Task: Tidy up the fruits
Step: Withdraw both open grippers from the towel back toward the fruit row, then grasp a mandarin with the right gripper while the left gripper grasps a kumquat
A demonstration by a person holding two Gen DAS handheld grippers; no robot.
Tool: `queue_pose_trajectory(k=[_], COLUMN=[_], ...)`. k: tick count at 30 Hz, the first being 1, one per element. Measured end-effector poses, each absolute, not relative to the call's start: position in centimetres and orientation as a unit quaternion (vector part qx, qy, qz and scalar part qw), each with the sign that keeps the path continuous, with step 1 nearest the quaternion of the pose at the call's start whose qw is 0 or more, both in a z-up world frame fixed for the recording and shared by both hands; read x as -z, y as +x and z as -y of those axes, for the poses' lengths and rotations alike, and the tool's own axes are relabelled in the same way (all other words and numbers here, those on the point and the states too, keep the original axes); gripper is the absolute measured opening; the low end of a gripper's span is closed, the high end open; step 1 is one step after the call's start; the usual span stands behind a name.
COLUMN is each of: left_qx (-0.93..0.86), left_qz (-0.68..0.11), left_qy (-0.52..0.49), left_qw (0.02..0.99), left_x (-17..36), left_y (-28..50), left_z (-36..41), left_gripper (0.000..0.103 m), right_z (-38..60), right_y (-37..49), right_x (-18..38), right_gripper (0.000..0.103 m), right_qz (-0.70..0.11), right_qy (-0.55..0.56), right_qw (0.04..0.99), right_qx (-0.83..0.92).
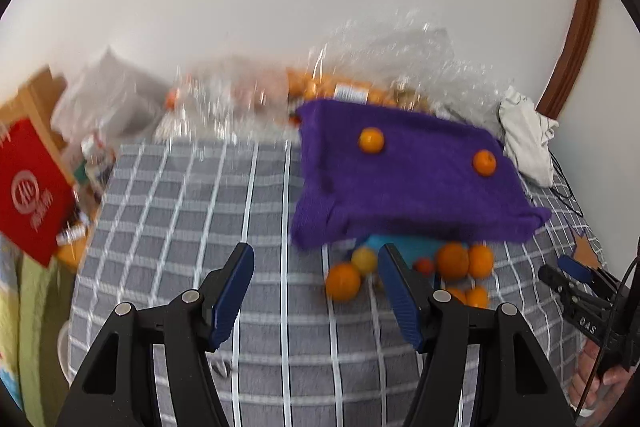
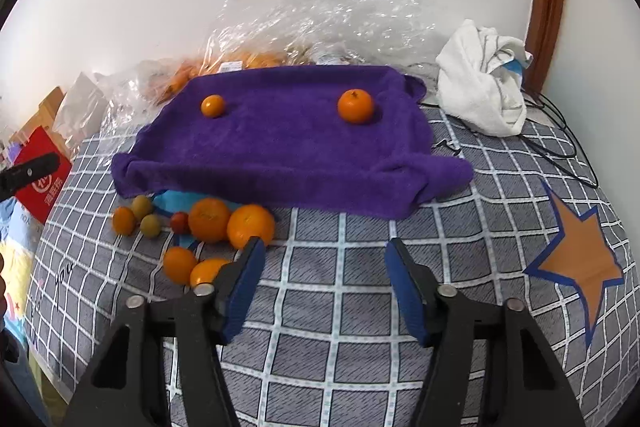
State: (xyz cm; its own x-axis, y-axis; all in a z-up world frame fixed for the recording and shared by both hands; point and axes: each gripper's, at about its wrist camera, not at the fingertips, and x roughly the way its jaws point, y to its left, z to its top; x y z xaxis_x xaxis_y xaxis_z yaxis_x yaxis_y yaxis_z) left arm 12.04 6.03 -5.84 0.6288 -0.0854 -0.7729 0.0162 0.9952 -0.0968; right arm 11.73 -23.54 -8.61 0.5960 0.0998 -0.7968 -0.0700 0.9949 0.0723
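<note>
A purple towel [image 2: 280, 143] lies on the grey checked bedcover [image 2: 340, 287] with two oranges on it, a small one [image 2: 212, 105] at the left and a larger one [image 2: 355, 105] at the right. Several loose oranges [image 2: 251, 225], two greenish fruits [image 2: 150, 225] and a small red fruit [image 2: 180, 221] lie in front of the towel's left end. My right gripper [image 2: 324, 247] is open and empty, just right of that pile. My left gripper [image 1: 316, 255] is open and empty, left of the pile [image 1: 452, 261]. The towel [image 1: 400, 171] also shows there.
Clear plastic bags [image 2: 304, 23] with more oranges lie behind the towel by the wall. A white cloth [image 2: 480, 87] and black cables [image 2: 560, 147] lie at the back right. A red box [image 2: 40, 175] sits left, off the bed. An orange star patch [image 2: 580, 255] marks the cover.
</note>
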Motion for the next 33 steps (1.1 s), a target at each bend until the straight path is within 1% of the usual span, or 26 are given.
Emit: queue_pose_trajectory(k=[2,13,24,33], left_qx=[0.021,0.01,0.017,0.042], left_qz=[-0.439,-0.468,-0.473,-0.478], left_qy=[-0.039,-0.033,-0.059,-0.067], left_qw=[0.897,0.883,0.879,0.875], left_x=[6.8,10.8,12.0,12.8], left_y=[11.6,10.8,11.5,12.3], left_z=[-6.5,-7.7,-9.6,-9.1], left_gripper=[0.062,0.062,0.062,0.062], right_z=[23.3,21.2,18.6,18.2], right_y=[11.5,12.9,15.9,17.5], right_x=[8.6,10.8,13.4,14.3], right_gripper=[0.054,0.054,0.054,0.055], right_qz=[-0.443,-0.463,-0.484,-0.489], right_qy=[0.012,0.009,0.001,-0.002], right_qw=[0.895,0.883,0.87,0.866], right_qx=[-0.05,-0.08,-0.097,-0.106])
